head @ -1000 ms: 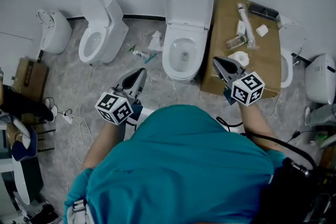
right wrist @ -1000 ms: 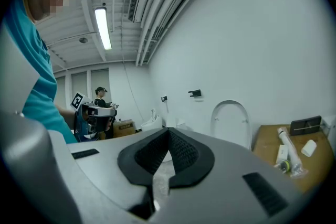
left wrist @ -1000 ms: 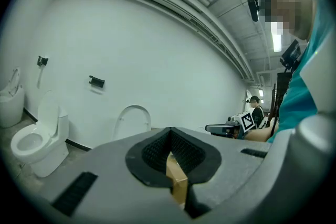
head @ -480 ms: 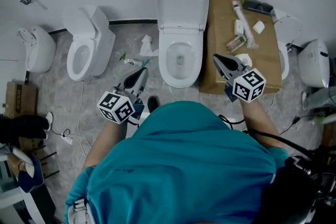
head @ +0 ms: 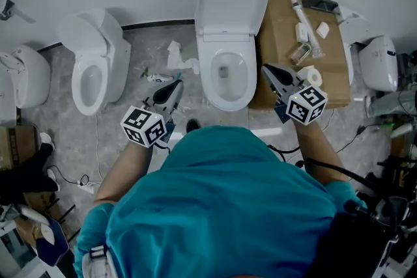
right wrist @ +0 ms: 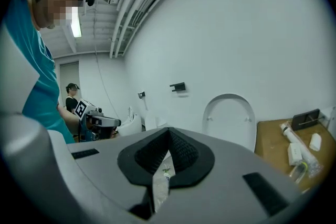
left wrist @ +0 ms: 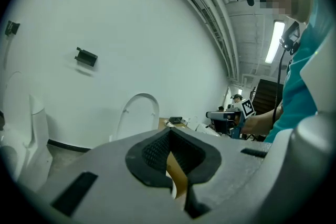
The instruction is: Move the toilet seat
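Grey mottled floor runs up to a white wall, and white toilets stand in a row along the floor's far edge. You face the middle toilet. Its toilet seat is raised, standing upright against the wall with the bowl open below it.

Your left gripper hovers over the floor just left of the bowl's front. Your right gripper hovers just right of it. Both point toward the wall and neither touches the toilet. The left jaws are pressed together with nothing between them, and the right jaws are likewise together and empty.

Just beside the middle toilet's right side a cardboard sheet lies on the floor, carrying a dark phone at its far edge and a roll of tape near its front edge. Crumpled white paper lies on the floor between the middle toilet and the next toilet to its left.
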{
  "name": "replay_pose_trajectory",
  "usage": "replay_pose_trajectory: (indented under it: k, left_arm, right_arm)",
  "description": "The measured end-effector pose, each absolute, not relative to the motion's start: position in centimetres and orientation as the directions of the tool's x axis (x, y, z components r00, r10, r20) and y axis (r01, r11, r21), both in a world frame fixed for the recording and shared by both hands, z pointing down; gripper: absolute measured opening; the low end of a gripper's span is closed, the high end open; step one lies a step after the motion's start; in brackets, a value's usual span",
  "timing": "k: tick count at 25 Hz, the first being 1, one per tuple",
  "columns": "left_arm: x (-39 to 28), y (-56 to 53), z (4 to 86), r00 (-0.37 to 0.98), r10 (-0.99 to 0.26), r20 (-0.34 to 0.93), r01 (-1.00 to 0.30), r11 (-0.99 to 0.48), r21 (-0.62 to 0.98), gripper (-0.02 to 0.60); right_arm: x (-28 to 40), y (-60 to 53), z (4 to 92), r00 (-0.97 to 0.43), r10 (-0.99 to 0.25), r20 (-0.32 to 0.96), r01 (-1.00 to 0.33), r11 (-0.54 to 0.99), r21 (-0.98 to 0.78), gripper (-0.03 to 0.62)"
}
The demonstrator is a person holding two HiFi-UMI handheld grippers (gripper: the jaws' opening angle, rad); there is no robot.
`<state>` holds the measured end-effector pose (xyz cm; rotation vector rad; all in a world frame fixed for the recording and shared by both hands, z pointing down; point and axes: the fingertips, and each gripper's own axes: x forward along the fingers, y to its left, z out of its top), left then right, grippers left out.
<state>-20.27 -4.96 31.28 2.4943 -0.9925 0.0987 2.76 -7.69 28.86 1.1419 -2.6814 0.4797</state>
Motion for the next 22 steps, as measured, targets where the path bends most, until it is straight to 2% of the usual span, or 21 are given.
replay_pose_trajectory:
  k: [5,13,22]
  left_arm:
    - [-19.3,-7.5,34.1,0.721,-0.639,0.269,-0.686,-0.602,0.410,0.000]
    - [-13.3,-10.5,39.1,0.655,-0.660,0.368,-0.749,-0.506,0.427,0.000]
    - [-8.5,-13.2,49.7,0.629,-0.605,0.489,-0.776,-0.444,0.448,0.000]
  right_arm:
    - [3.0,-10.4,31.7,-0.702,-0.635,0.322,-0.710,0.661,-0.243,-0.002]
    - [6.4,-15.3,38.1,-0.756,-0.557,0.344,-0.648,0.711,-0.273,-0.002]
    - [5.4,-16.9,48.9,-0.792,-0.422,0.441,-0.556,0.797,-0.237,0.000]
